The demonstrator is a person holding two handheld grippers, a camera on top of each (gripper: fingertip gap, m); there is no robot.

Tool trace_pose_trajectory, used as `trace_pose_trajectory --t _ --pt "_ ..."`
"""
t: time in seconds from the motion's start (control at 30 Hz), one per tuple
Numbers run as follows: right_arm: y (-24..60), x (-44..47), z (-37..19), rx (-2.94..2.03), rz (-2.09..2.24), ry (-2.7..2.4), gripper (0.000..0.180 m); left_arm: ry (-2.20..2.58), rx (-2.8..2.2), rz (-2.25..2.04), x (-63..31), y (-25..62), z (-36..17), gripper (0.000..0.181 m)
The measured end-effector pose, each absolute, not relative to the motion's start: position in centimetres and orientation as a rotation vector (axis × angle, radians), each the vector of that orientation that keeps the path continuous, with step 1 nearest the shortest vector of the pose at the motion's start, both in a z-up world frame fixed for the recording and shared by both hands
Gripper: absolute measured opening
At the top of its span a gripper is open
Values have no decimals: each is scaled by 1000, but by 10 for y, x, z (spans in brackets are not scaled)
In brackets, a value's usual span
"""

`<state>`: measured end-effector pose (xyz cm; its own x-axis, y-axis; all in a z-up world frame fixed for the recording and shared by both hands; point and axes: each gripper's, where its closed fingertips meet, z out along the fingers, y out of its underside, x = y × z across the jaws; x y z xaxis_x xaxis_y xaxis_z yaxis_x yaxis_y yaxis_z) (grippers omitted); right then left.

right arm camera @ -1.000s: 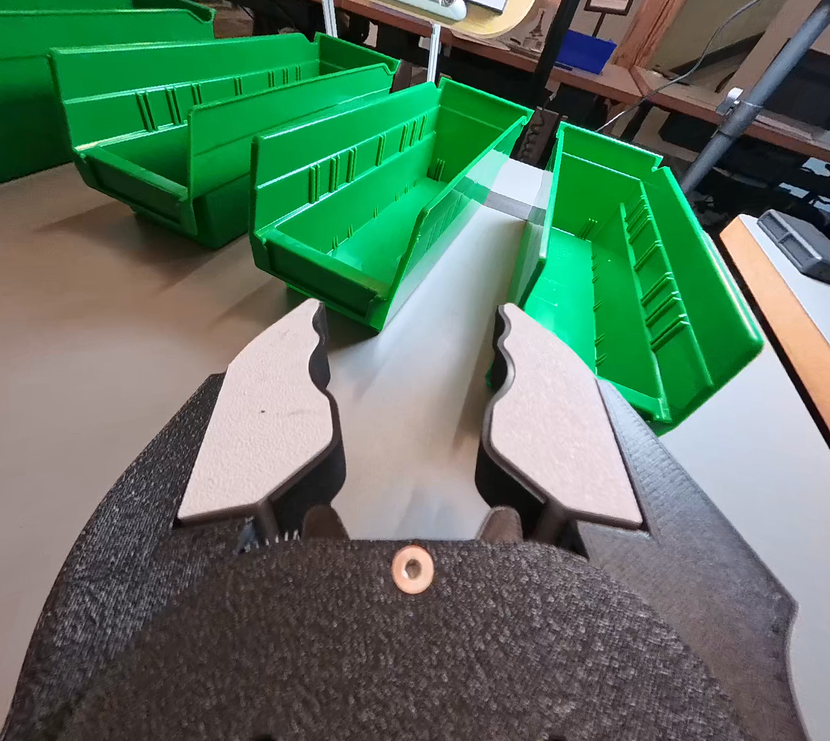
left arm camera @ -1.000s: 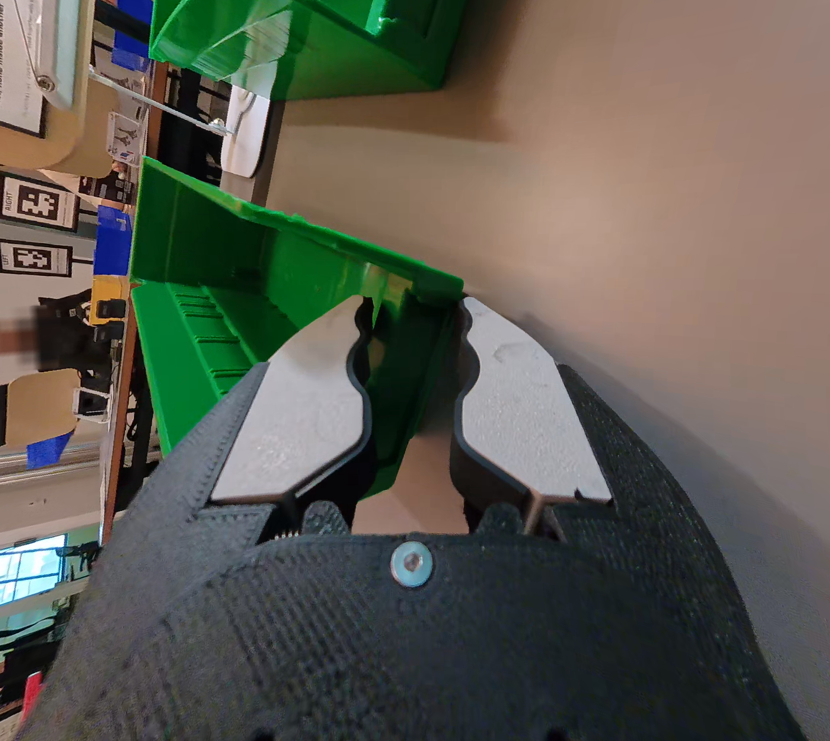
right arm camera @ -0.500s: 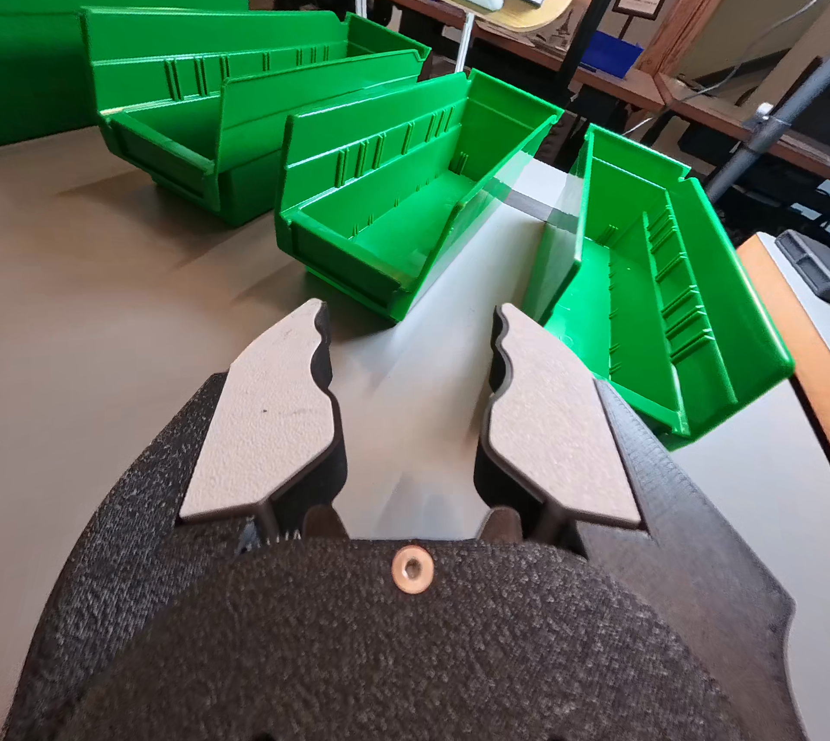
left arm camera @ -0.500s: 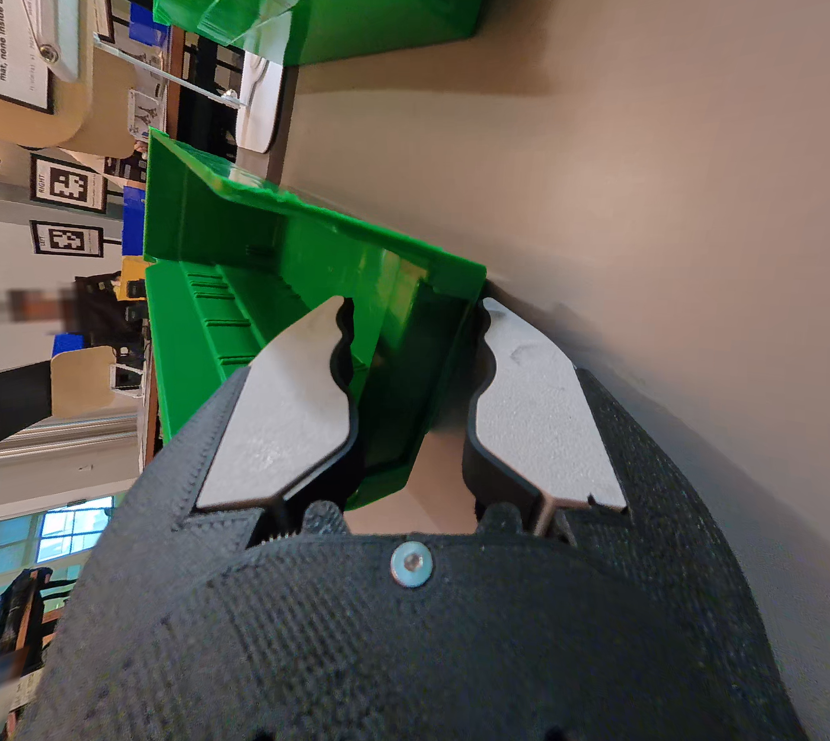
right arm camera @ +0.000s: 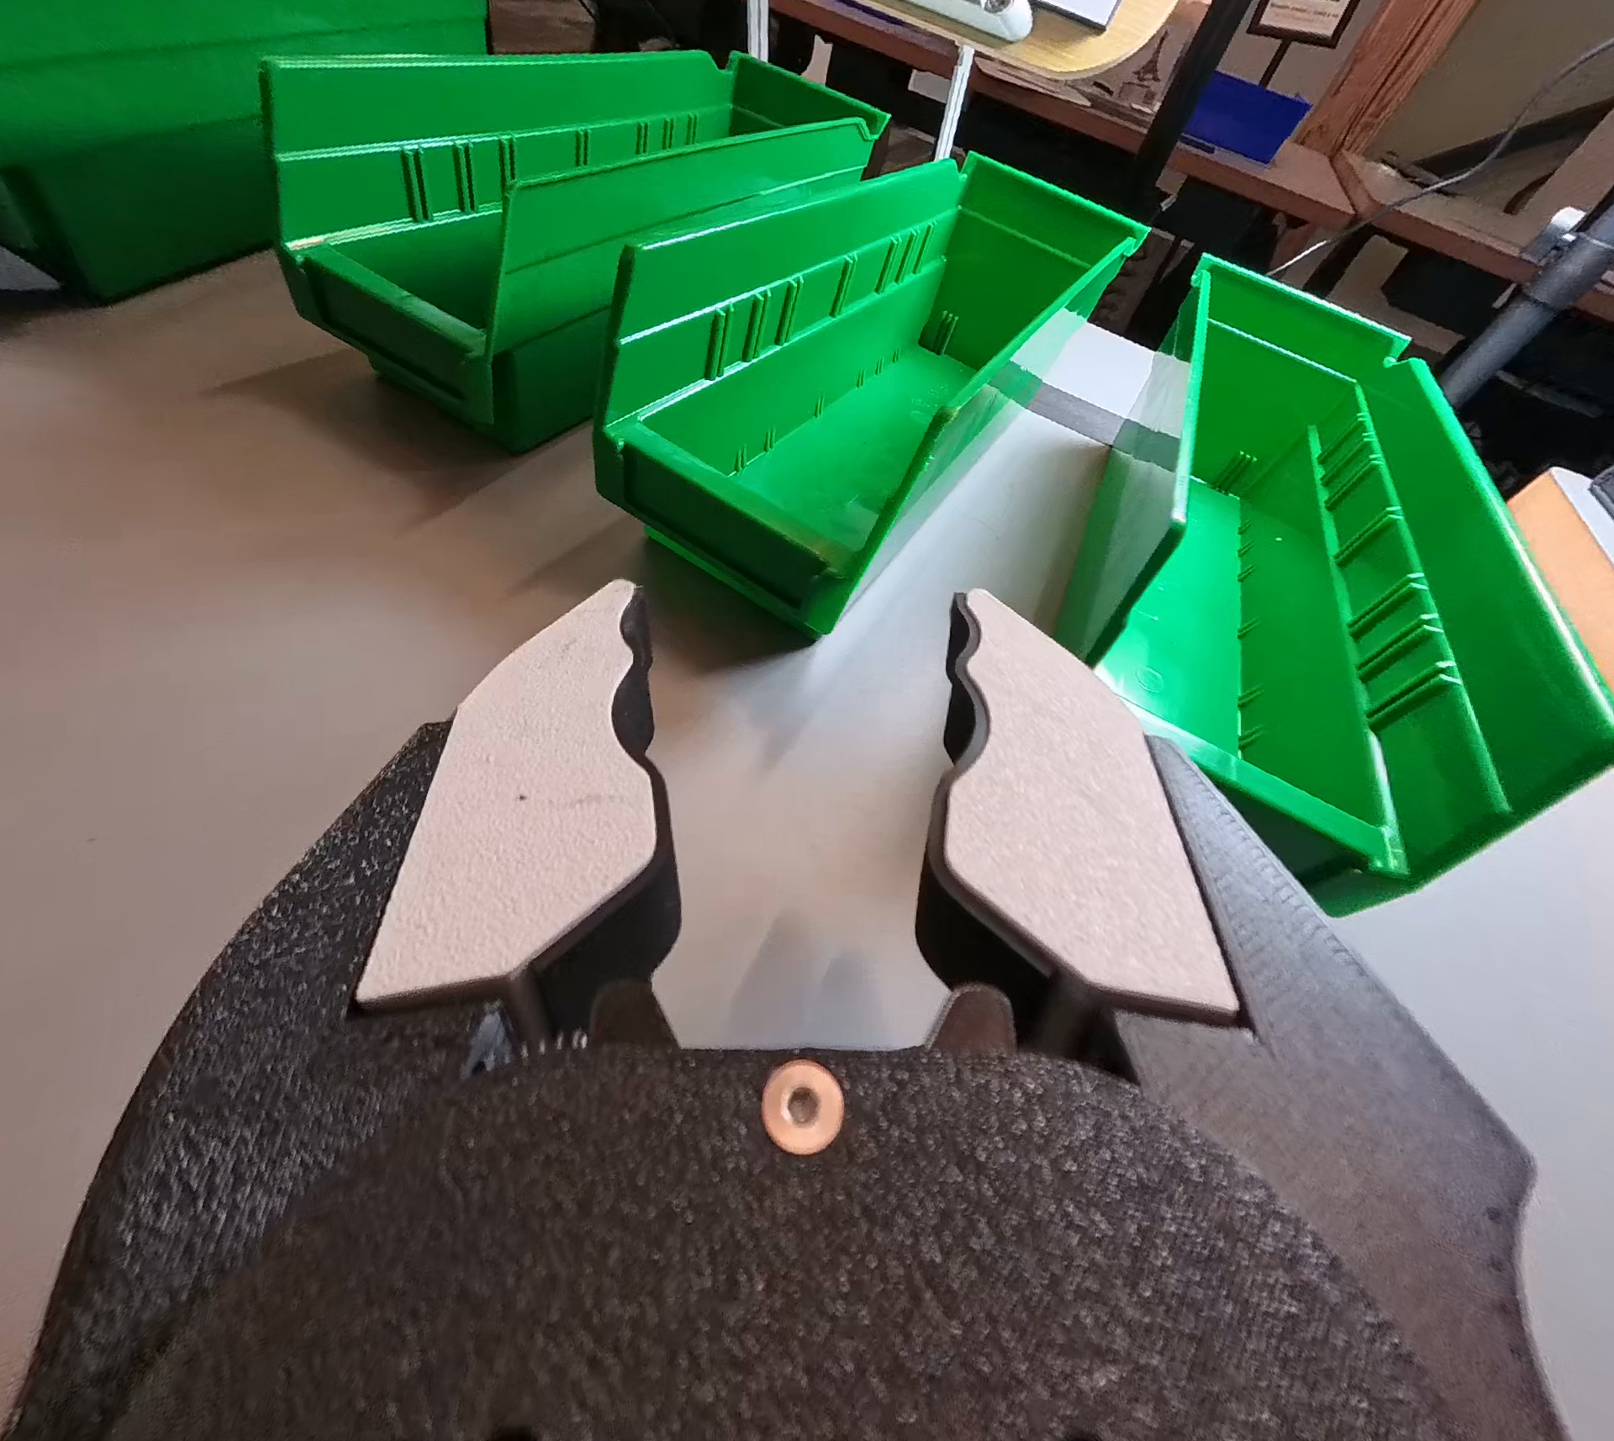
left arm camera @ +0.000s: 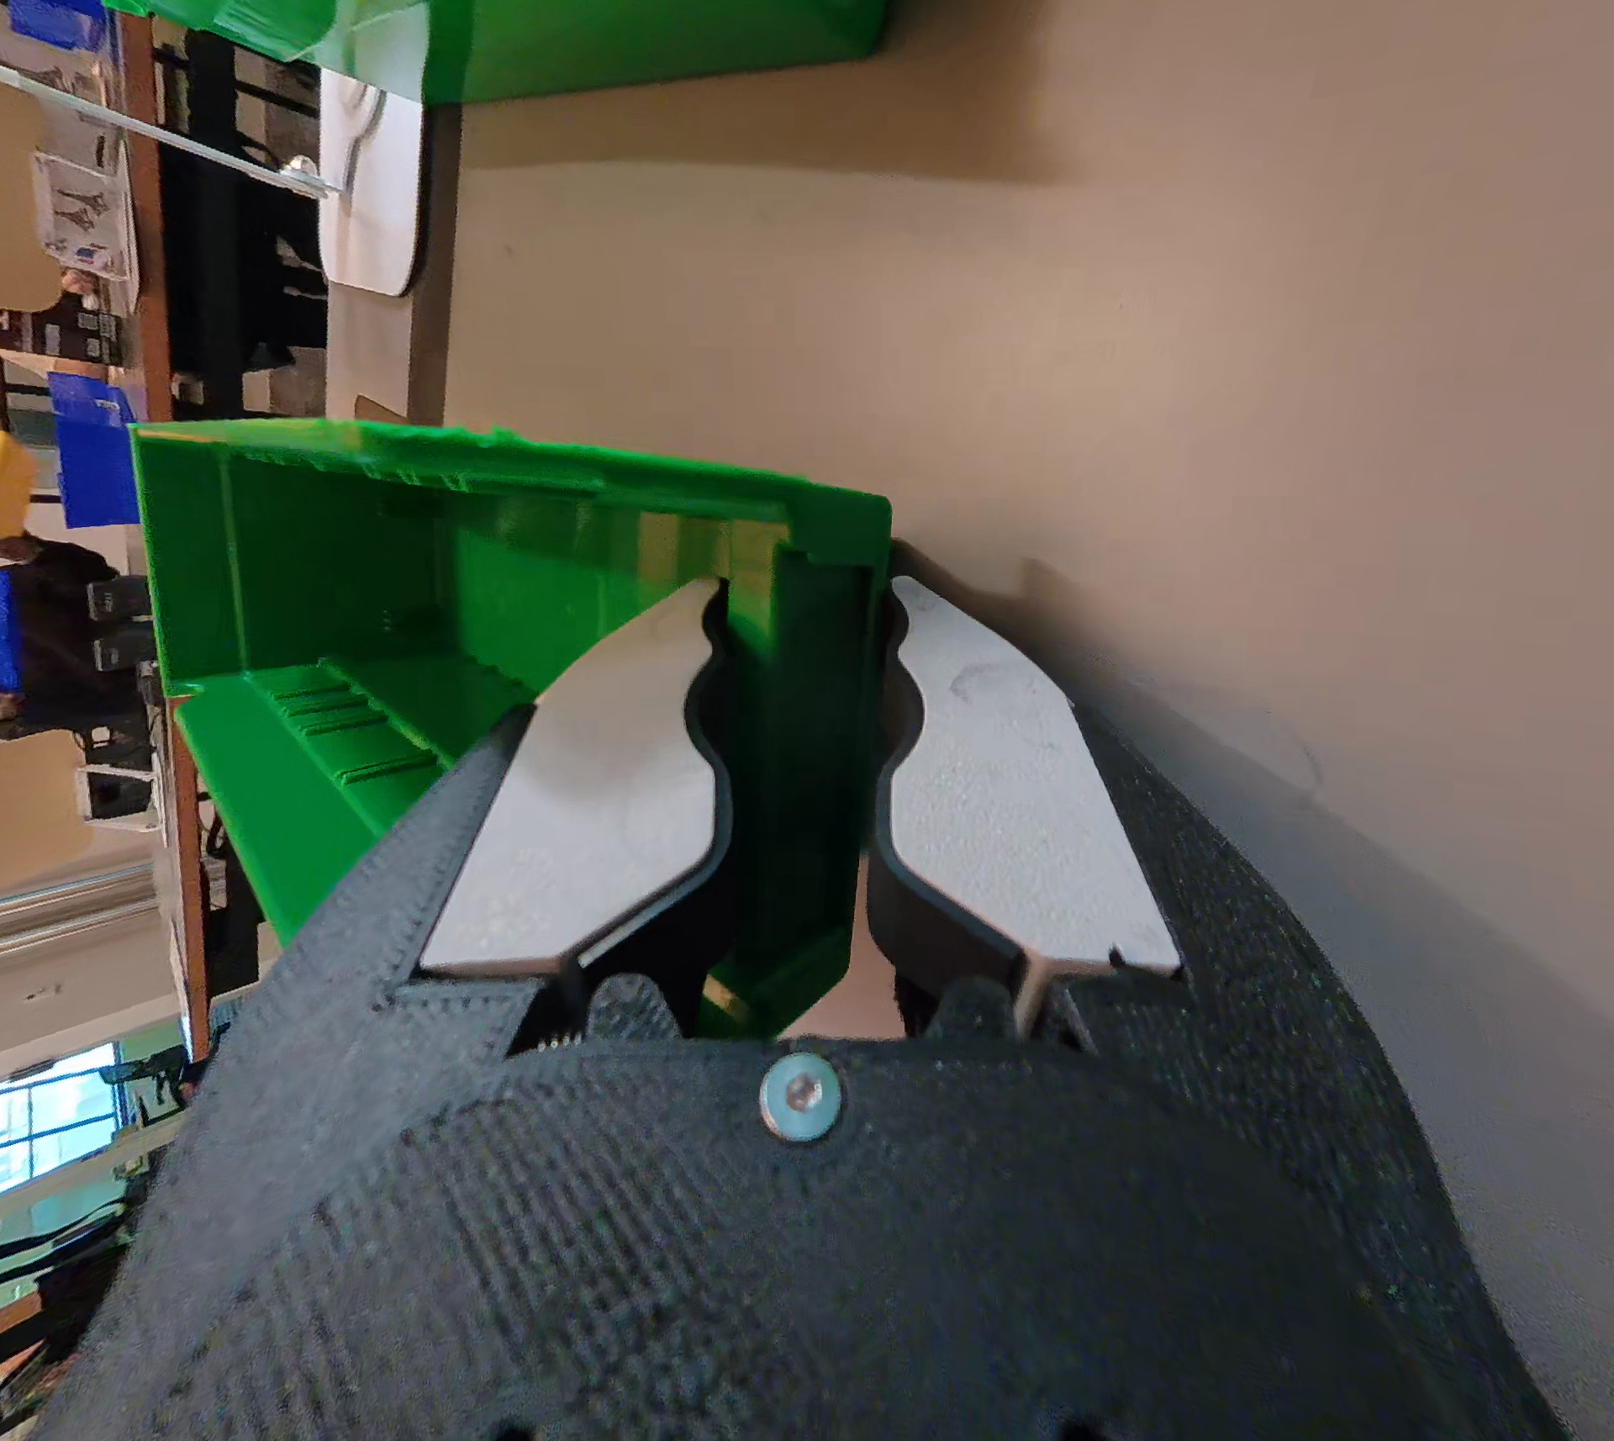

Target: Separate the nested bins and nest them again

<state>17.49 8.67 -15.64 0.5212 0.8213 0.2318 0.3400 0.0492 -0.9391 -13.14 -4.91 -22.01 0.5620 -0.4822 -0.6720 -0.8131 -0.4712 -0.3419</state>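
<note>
The left gripper (left arm camera: 799,709) gripped the front wall of the rightmost green bin (right arm camera: 1327,613), tilted on the table (right arm camera: 218,569). The right gripper (right arm camera: 799,687) was open and empty. For nesting, the bin probably needed lifting level above its neighbouring bin (right arm camera: 838,386).

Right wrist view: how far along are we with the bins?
Separating looks done: four green bins lie apart on the table. In hand: the left gripper clamps a bin wall; the right gripper is open, empty. Left: all the re-nesting.
</note>
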Motion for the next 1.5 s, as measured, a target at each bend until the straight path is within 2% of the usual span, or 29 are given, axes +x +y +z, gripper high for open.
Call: trace_pose_trajectory --t 0.53,0.7,1.0,1.5 --pt "81 171 -161 -1512 466 -1093 61 975 -2073 421 -109 -59 -157 29" --pt "80 172 -158 -1499 468 -1087 59 1017 -2037 510 -102 -51 -134 29" --pt "81 173 -155 -1498 464 -1072 63 1236 -1928 674 -51 5 -57 29" --pt "80 179 -141 -1478 516 -1025 67 1383 -2019 672 -2 70 -116 30"
